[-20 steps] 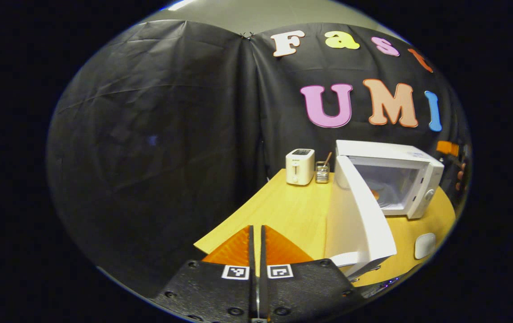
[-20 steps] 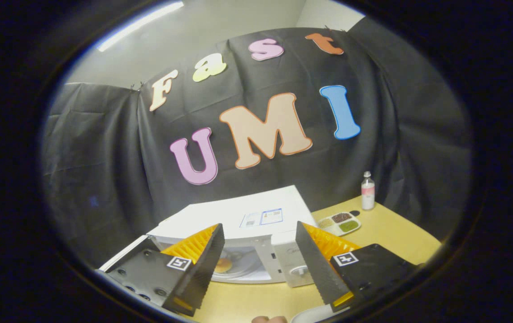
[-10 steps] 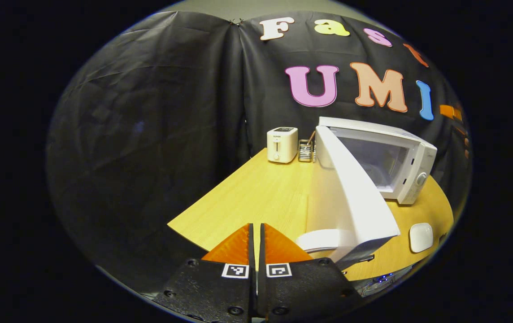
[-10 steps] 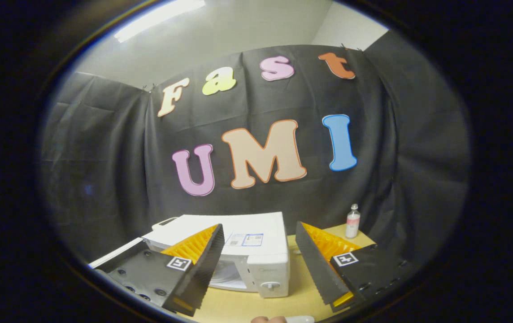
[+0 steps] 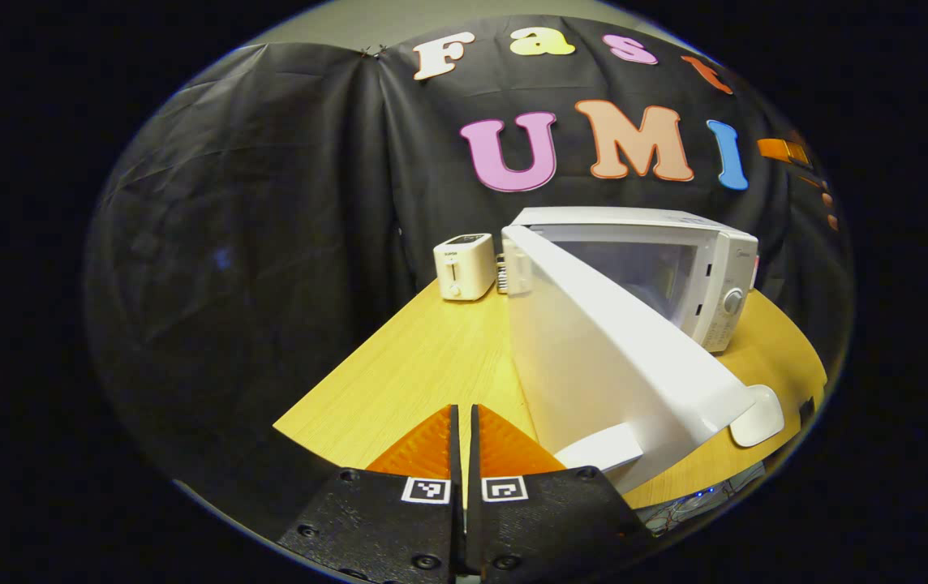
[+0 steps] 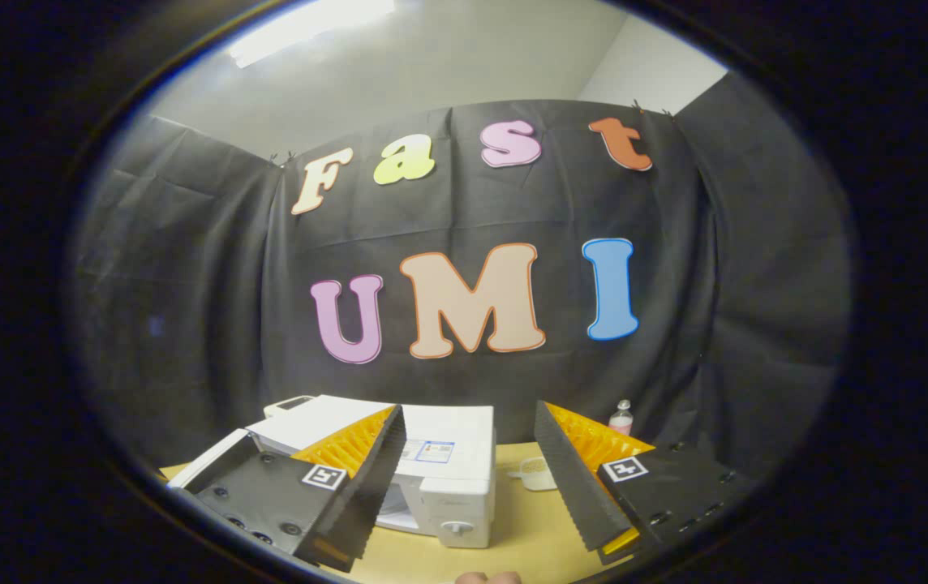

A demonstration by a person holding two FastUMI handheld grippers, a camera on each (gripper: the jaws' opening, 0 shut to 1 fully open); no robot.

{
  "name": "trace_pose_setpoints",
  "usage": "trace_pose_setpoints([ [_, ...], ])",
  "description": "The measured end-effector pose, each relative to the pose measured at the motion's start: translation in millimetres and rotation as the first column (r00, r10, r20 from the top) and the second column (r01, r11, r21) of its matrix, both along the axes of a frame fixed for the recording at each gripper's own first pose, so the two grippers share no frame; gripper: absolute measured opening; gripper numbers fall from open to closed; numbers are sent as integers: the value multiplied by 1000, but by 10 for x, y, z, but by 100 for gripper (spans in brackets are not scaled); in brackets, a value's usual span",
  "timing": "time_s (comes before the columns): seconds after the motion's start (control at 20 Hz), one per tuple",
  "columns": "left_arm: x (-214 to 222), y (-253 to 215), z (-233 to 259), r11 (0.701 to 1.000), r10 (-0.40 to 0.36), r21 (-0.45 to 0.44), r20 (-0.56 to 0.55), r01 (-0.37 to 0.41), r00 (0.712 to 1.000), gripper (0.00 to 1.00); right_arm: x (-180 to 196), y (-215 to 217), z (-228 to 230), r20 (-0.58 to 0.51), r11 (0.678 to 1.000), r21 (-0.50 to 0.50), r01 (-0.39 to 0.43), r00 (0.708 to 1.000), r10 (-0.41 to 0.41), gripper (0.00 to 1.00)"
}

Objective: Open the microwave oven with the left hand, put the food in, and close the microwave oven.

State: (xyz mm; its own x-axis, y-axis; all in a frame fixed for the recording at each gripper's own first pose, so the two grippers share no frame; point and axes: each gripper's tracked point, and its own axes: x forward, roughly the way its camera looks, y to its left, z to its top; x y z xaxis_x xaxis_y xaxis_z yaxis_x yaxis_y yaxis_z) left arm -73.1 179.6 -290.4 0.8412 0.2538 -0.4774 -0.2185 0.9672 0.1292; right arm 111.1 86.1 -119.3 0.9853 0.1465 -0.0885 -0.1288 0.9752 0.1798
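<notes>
The white microwave [image 5: 715, 251] stands on the wooden table [image 5: 431, 365] with its door [image 5: 594, 357] swung wide open towards me. My left gripper [image 5: 464, 434] is shut with nothing between its orange fingers, low at the table's near edge. It sits just left of the door's outer face; contact cannot be told. In the right gripper view the microwave [image 6: 448, 442] lies low and farther off. My right gripper [image 6: 468, 466] stands open and empty above the table in front of it. Its left finger [image 6: 350, 450] covers the cavity, so the food is hidden.
A white toaster [image 5: 464, 266] stands at the back left of the microwave. A flat white rounded object [image 5: 760, 415] lies near the table's front right edge. Behind the microwave's right side are a small bottle [image 6: 620, 416] and a pale tray [image 6: 537, 472].
The left gripper has swung round to the outer side of the open door, which now looms larger. The right gripper has drawn back and tilted up from the microwave, still open.
</notes>
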Motion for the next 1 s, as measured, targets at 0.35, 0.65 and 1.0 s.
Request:
trace_pose_setpoints([
  [0.35, 422, -562, -57, 996, -92, -16, 3, 92, 996, 0, -28, -279, 17, 13, 999, -49, 1, 1000, 0, 92],
  [0.65, 840, -966, -134, 992, -121, -36, 5, 122, 993, 0, 53, -545, -23, 0, 999, -53, 4, 1000, -4, 92],
  [1.0, 1300, -1244, -174, 991, -122, -61, 5, 122, 993, 0, 227, -772, -20, 17, 998, -51, 26, 1000, -26, 92],
])
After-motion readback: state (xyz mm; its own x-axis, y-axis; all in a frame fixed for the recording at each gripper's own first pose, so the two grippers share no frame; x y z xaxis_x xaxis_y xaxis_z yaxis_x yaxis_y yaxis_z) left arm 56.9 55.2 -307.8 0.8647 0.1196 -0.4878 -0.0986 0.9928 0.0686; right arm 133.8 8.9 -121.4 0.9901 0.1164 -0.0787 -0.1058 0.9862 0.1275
